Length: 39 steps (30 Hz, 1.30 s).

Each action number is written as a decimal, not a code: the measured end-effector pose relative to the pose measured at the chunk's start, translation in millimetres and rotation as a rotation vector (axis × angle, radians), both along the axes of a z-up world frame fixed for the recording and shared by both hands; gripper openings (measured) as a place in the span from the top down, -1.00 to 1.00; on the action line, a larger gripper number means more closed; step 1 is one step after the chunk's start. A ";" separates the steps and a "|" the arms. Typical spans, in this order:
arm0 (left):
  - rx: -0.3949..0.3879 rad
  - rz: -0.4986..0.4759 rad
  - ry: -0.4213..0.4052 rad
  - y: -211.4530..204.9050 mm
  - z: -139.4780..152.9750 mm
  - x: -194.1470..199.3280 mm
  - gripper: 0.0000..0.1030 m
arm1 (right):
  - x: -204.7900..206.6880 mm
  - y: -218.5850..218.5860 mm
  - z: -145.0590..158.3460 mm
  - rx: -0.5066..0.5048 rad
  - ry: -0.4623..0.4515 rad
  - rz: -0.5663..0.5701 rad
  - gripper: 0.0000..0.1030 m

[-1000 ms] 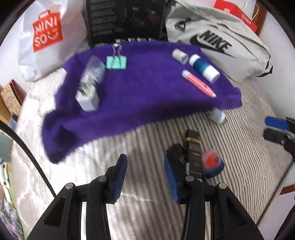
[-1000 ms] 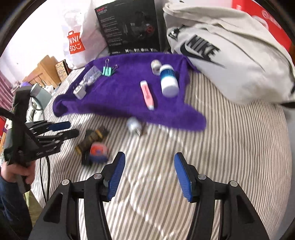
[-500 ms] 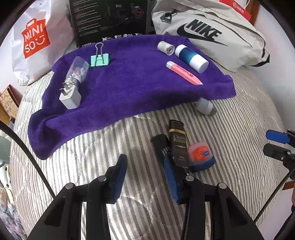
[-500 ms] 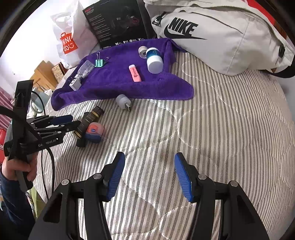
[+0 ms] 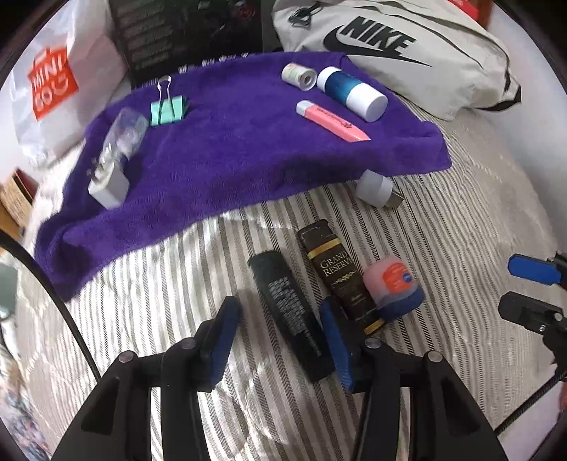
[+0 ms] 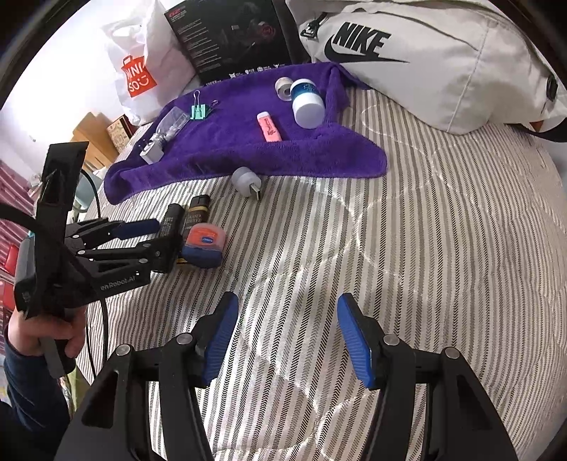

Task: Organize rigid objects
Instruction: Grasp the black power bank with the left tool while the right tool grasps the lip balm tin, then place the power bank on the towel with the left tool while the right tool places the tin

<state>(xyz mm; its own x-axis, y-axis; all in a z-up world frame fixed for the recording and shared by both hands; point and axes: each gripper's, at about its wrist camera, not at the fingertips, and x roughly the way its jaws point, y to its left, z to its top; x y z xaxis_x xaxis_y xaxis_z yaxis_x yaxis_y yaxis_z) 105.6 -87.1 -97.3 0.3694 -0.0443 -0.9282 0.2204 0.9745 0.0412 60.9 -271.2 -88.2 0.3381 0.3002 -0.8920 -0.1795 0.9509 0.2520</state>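
Note:
A black tube (image 5: 290, 312) lies on the striped bed cover between the fingers of my open left gripper (image 5: 280, 319). Right of it lie a dark "Grand Reserve" box (image 5: 340, 280) and a pink-and-blue jar (image 5: 391, 287). A white plug adapter (image 5: 375, 188) sits at the purple towel's (image 5: 230, 159) edge. On the towel lie a pink highlighter (image 5: 329, 120), a blue bottle with a white cap (image 5: 351, 94), a small tape roll (image 5: 297, 75), a green binder clip (image 5: 166, 108), a clear bottle (image 5: 125, 133) and a grey charger (image 5: 106, 184). My right gripper (image 6: 287, 333) hovers open over bare cover.
A grey Nike bag (image 5: 407, 49), a black product box (image 5: 191, 32) and a white Miniso bag (image 5: 53, 85) line the far side of the bed. In the right wrist view a hand (image 6: 39, 333) holds the left gripper (image 6: 141, 234) at the bed's left edge.
My left gripper moved forward and right so the black tube now lies between its fingers. The right gripper pulled back and shows more bare cover.

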 end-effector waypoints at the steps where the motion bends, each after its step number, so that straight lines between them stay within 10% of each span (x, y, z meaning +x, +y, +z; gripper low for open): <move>1: 0.001 -0.002 -0.005 0.0 0.1 -0.8 0.05 | -0.6 0.6 -1.4 -0.007 0.004 0.001 -0.12; 12: -0.028 0.027 -0.017 23.5 0.8 -0.5 0.13 | -0.7 8.2 -8.2 -0.022 0.020 0.013 -0.12; 16: -0.035 -0.008 -0.025 15.5 2.8 -1.1 0.58 | -0.2 16.5 -9.1 -0.024 0.024 0.027 -0.12; 27: -0.051 0.036 -0.018 54.4 6.4 -16.2 0.58 | 30.8 65.5 -4.6 0.114 -0.017 0.044 -0.12; 39: -0.110 0.050 -0.024 72.3 4.6 -23.0 0.56 | 45.1 87.7 -24.4 0.023 -0.005 0.092 0.29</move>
<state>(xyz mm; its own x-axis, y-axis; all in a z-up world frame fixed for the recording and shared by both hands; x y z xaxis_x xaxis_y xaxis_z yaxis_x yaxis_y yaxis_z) 82.6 -14.8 -92.7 0.3954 -0.1260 -0.9098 0.1715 0.9833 -0.0616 106.0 -183.5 -112.5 0.3130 0.3502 -0.8828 -0.2669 0.9245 0.2721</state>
